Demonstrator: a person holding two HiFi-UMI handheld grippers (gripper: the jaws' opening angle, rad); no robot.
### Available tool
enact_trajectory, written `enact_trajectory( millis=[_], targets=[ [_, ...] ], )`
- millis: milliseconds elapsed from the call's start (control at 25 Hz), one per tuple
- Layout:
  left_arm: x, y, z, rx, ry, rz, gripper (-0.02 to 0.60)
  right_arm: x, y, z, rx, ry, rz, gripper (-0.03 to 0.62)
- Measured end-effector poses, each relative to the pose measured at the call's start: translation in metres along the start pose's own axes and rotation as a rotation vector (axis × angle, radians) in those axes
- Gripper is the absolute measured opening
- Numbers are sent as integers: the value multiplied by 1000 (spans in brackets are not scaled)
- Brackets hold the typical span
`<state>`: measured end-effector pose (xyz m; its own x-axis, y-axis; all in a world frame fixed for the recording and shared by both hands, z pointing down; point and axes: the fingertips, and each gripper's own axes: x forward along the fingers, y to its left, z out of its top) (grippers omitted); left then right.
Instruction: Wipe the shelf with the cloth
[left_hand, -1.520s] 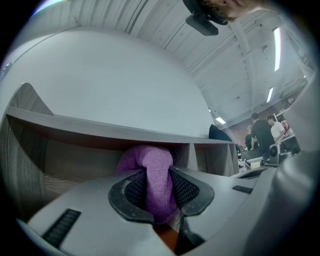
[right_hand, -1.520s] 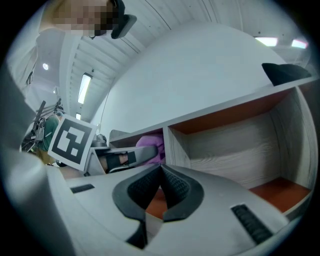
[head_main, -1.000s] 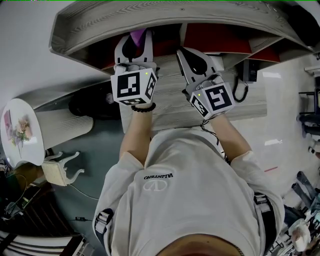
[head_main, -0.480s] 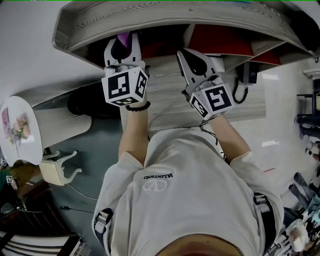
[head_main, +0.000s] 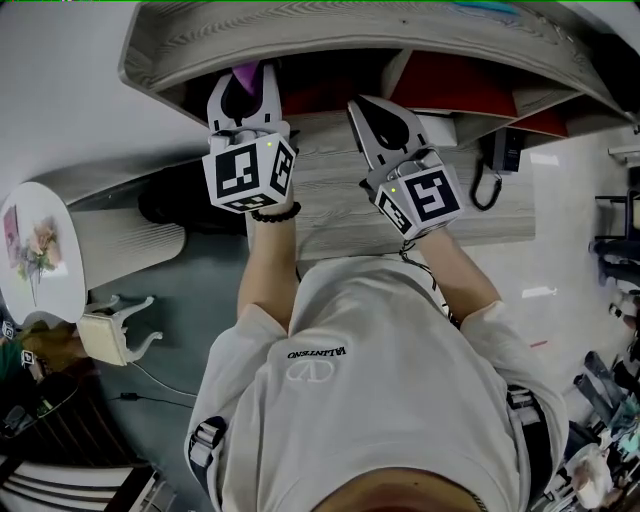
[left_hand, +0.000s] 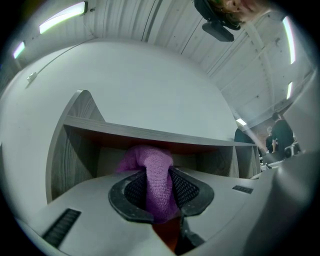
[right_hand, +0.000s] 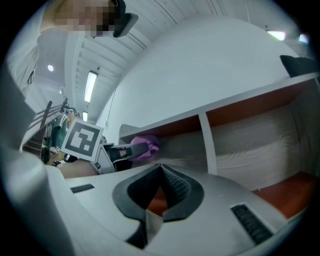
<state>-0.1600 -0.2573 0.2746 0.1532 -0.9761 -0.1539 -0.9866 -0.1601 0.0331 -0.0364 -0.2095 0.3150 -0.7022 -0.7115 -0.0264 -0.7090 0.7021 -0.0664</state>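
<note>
Clamping purple cloth (left_hand: 150, 160), left gripper (left_hand: 160, 197)

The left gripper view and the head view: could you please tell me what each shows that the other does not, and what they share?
Only the left gripper view shows the left tool shut on the purple cloth, its bunched end toward the shelf opening. Only the head view shows the right tool, jaws together, plus the person's white shirt and the round white table. Both show the cloth, the left tool and the shelf.
</note>
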Motion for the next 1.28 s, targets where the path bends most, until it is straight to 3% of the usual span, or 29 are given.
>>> enact_trajectory(
  millis=[680, 1280],
  targets=[
    [-13, 49, 5, -21, -18, 42, 89, 31, 36, -4, -2, 9, 28, -2],
    [-19, 70, 1, -60, -20, 82, 89, 36, 44, -15, -2, 32, 21, -2]
  ],
)
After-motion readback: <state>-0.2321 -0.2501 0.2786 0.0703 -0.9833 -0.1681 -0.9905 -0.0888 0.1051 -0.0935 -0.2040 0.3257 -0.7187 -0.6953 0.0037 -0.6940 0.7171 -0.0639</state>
